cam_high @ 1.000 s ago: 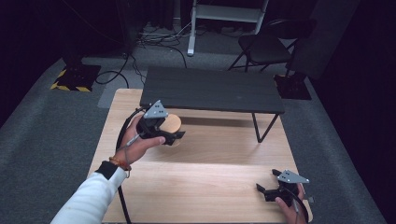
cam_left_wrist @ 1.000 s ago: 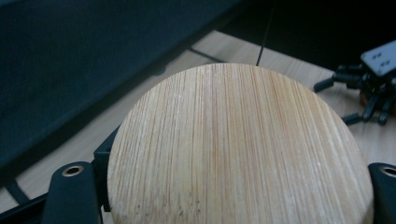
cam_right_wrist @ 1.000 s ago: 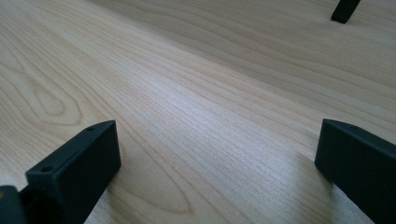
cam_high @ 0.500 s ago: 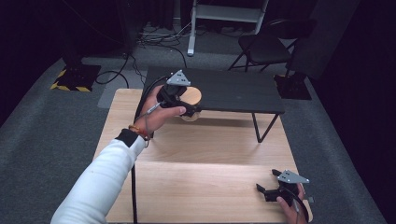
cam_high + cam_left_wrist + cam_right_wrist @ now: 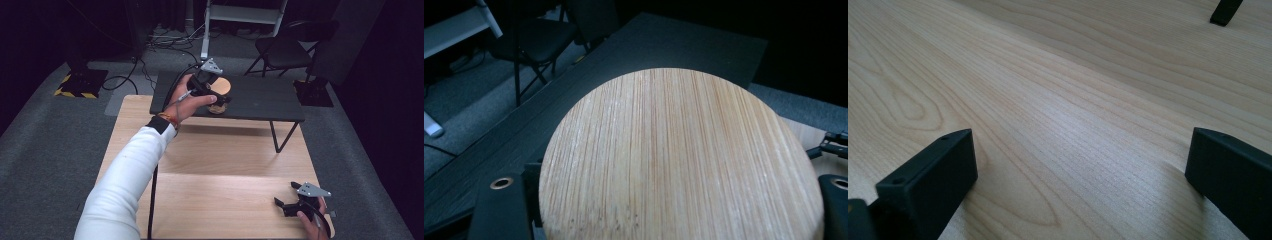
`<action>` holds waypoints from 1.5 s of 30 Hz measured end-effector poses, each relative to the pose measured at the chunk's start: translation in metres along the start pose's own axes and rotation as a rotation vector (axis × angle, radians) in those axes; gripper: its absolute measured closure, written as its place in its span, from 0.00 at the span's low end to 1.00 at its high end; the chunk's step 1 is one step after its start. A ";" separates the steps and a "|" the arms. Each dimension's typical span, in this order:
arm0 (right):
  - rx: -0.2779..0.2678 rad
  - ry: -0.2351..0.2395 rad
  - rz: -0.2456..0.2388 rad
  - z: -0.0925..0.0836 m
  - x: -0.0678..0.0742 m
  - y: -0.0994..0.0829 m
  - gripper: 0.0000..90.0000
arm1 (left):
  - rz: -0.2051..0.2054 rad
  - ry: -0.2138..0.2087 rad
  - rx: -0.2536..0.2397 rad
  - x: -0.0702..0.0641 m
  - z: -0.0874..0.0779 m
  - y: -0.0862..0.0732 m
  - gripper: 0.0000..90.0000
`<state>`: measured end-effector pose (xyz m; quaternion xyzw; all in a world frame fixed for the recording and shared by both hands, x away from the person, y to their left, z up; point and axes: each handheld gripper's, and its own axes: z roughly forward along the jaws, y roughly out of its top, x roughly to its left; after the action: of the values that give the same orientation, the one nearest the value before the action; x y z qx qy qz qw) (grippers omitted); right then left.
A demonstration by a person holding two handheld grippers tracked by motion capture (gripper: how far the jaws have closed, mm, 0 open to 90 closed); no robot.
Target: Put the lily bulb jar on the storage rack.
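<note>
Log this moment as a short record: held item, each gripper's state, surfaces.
held item: round bamboo lid, its wood-grain top facing the left gripper view's camera
left gripper: shut on the lid, above the black side table
right gripper: open, holding nothing, low over the light wooden table near its front right corner
background: black chair on grey carpet

Your light wooden desk [image 5: 215, 165] stood on grey carpet floor [image 5: 50, 150], its pale grain running crosswise. At its far edge a low black desk [image 5: 260, 100] stood on thin black legs, one foot planted on the wood. Your right gripper [image 5: 290, 206] rested on the light desk's near right corner.
</note>
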<state>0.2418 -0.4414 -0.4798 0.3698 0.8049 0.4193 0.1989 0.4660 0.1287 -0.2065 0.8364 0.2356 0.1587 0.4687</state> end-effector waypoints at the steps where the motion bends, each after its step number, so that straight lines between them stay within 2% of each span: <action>1: 0.000 0.000 0.000 0.000 0.000 0.000 0.00 | -0.003 -0.006 0.003 0.003 0.004 0.002 0.29; 5: 0.000 0.002 -0.001 0.000 0.000 0.000 0.00 | 0.003 -0.007 0.000 0.011 0.018 0.003 0.28; 10: 0.000 0.005 -0.003 0.000 -0.001 0.000 0.00 | -0.015 -0.010 -0.002 0.020 0.031 0.000 0.28; 14: 0.001 0.011 -0.006 0.000 -0.001 0.000 0.00 | -0.005 0.000 0.028 0.021 0.040 -0.001 0.28; 16: 0.001 0.011 -0.007 0.000 -0.001 0.000 0.00 | -0.034 -0.010 0.014 0.026 0.041 -0.004 0.28; 18: 0.001 0.012 -0.007 0.000 -0.002 0.000 0.00 | -0.043 -0.003 -0.004 0.027 0.042 -0.008 0.28; 20: 0.001 0.012 -0.007 0.000 -0.002 0.000 0.00 | -0.052 -0.014 -0.020 0.029 0.043 -0.012 0.28; 21: 0.001 0.012 -0.007 0.000 -0.002 0.000 0.00 | -0.068 -0.007 -0.028 0.029 0.042 -0.013 0.25; 22: 0.001 0.012 -0.007 0.000 -0.002 0.000 0.00 | -0.092 0.004 -0.039 0.028 0.041 -0.015 0.13; 24: 0.001 0.012 -0.007 0.000 -0.002 0.000 0.00 | -0.119 0.003 -0.065 0.029 0.036 -0.017 0.06; 26: 0.000 0.012 -0.008 0.000 -0.002 0.000 0.00 | -0.105 0.030 -0.084 0.023 0.028 -0.019 0.01; 28: 0.001 0.012 -0.008 0.000 -0.002 0.000 0.00 | -0.112 0.037 -0.115 0.020 0.017 -0.025 0.01; 30: 0.001 0.012 -0.008 0.000 -0.002 0.000 0.00 | -0.112 0.052 -0.125 0.015 0.005 -0.029 0.01; 33: 0.001 0.012 -0.008 0.000 -0.002 0.000 0.00 | -0.081 0.075 -0.139 0.004 -0.015 -0.038 0.01; 40: 0.001 0.011 -0.008 0.000 -0.002 0.000 0.00 | -0.077 0.102 -0.187 -0.023 -0.057 -0.071 0.00; 45: 0.000 0.009 -0.006 0.000 -0.001 0.000 0.00 | -0.027 0.114 -0.199 -0.045 -0.079 -0.103 0.00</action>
<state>0.2426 -0.4421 -0.4798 0.3655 0.8069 0.4203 0.1967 0.3644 0.2065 -0.2567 0.7723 0.2560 0.2222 0.5373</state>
